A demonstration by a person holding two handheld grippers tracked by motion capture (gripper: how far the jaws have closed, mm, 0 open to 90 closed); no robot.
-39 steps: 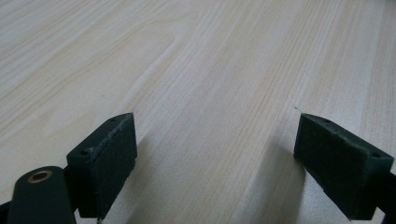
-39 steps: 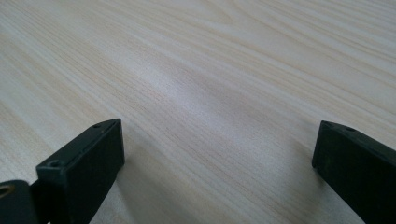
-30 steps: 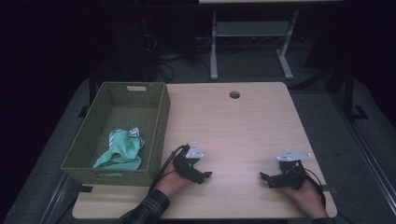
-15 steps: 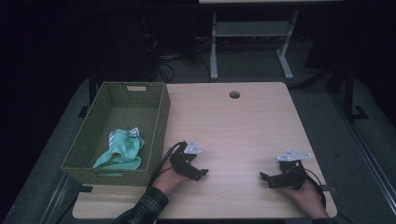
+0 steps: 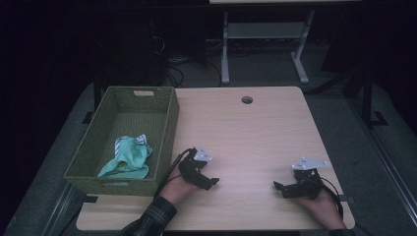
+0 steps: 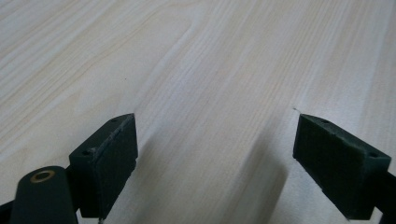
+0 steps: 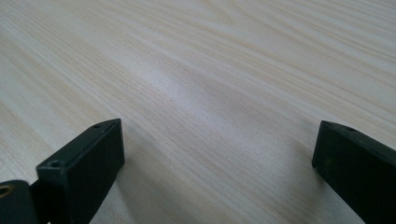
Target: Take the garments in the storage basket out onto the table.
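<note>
A green woven basket (image 5: 166,129) stands on the left part of the light wooden table (image 5: 255,132). Inside it lies a crumpled teal and white cloth (image 5: 128,157). My left gripper (image 5: 210,184) rests low on the table just right of the basket's near corner, held by a hand in a plaid sleeve. Its jaws stand wide apart over bare wood, and the left gripper (image 6: 215,154) holds nothing. My right gripper (image 5: 278,188) sits near the table's front right, pointing left. The right gripper (image 7: 219,163) is open too, with bare wood between its jaws.
A round cable hole (image 5: 247,100) is at the table's far edge. Beyond the table stand a metal stand (image 5: 260,44) and cables on a dark floor. Bare wood spans the table between and ahead of the two grippers.
The left gripper has slid a little toward the front edge and the person. The right gripper has stayed still.
</note>
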